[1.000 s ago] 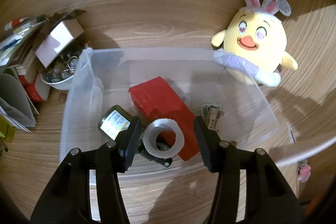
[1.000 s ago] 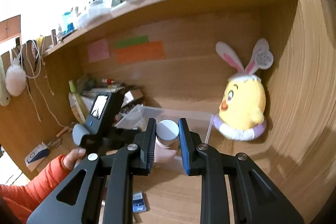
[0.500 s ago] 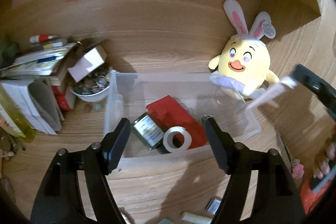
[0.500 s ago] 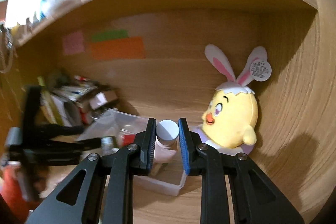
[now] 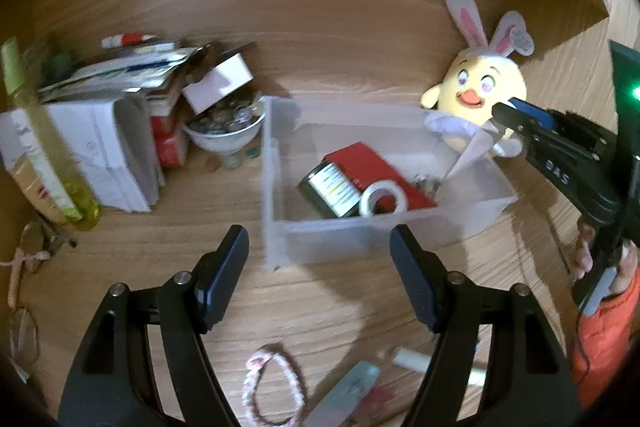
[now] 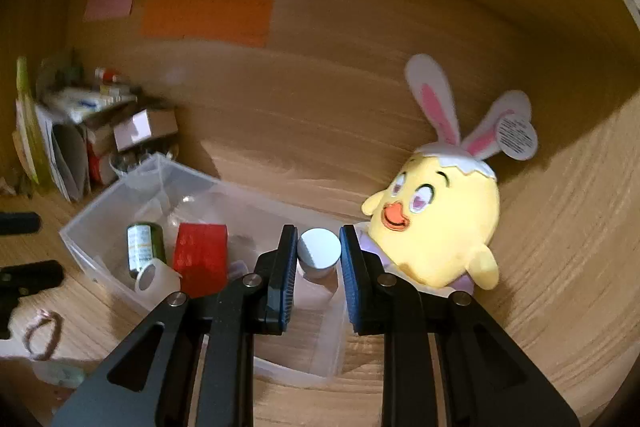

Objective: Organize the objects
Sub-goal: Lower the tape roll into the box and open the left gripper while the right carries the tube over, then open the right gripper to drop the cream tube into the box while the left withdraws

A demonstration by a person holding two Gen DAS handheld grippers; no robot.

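The right gripper (image 6: 319, 269) pinches a small bottle with a round white cap (image 6: 319, 251) between its blue-padded jaws, holding it over the near right end of the clear plastic bin (image 6: 100, 211). Only the right wrist view shows that cap; from the left wrist view the right gripper (image 5: 505, 113) reaches in from the right edge, and what it holds shows only as a pale blurred shape above the bin (image 5: 276, 163).

The left gripper (image 5: 318, 253) stands spread and empty, short of the bin's near wall. Ahead of it, inside the bin, lie a red box (image 5: 374, 171), a dark jar with a striped label (image 5: 330, 189) and a roll of white tape (image 5: 383, 200). Only this view shows a pink beaded bracelet (image 5: 272, 387) on the desk beneath its jaws and a bowl of small items (image 5: 224, 125) left of the bin.

A yellow plush chick with rabbit ears (image 6: 444, 219) sits just right of the right gripper. No label or note is legible.
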